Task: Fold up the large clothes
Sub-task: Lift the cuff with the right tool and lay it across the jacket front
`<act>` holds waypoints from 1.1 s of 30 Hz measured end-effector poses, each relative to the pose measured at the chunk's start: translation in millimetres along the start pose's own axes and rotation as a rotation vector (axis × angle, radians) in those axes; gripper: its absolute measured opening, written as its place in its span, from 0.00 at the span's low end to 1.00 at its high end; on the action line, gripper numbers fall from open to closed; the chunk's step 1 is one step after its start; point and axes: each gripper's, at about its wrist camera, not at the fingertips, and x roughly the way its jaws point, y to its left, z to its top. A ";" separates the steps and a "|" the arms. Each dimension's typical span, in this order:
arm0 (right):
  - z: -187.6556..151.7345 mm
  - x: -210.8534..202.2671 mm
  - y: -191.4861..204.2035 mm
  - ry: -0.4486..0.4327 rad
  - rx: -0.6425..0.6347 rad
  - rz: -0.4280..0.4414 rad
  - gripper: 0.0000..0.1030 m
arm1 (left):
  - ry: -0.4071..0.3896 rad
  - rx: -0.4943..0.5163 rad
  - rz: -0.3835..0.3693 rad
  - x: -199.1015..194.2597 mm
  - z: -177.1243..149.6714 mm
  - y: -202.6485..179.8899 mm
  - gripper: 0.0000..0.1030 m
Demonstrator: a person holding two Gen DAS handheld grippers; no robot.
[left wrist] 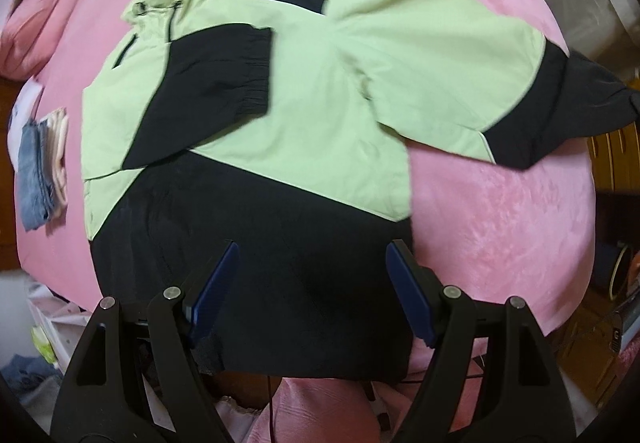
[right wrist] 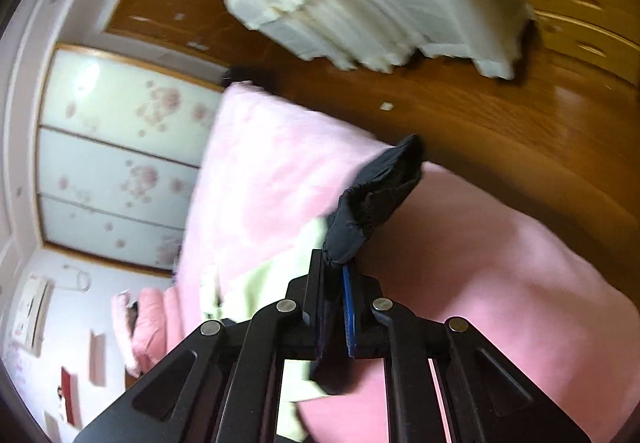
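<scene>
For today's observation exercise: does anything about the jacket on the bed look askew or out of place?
Yes. The jacket lies unevenly: one sleeve is folded across the chest, the other sleeve still sticks out, its cuff pinched in the right gripper.

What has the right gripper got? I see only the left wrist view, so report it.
Observer: The right gripper is shut on the black elastic cuff of the lime-green and black windbreaker jacket.
Operator: Tell me what stands past the bed on that side.
Observer: A wardrobe with white flower-printed sliding panels, beyond the pink plush bedspread.
Operator: Name what is above the cuff in that view.
Observer: A white frilled cloth, over the polished wooden floor.
</scene>
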 end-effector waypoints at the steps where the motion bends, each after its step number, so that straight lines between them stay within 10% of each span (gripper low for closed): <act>1: 0.3 4.6 14.8 0.001 -0.026 0.027 0.07 | -0.012 -0.020 0.004 -2.8 -1.1 9.4 0.72; 19: -95.3 100.2 224.2 0.189 -0.277 0.267 0.06 | -0.154 -0.403 -0.032 -42.0 -62.5 209.0 0.72; 33: -283.1 225.9 342.7 0.363 -0.462 0.105 0.06 | -0.143 -0.295 -0.139 -3.5 -75.3 320.3 0.72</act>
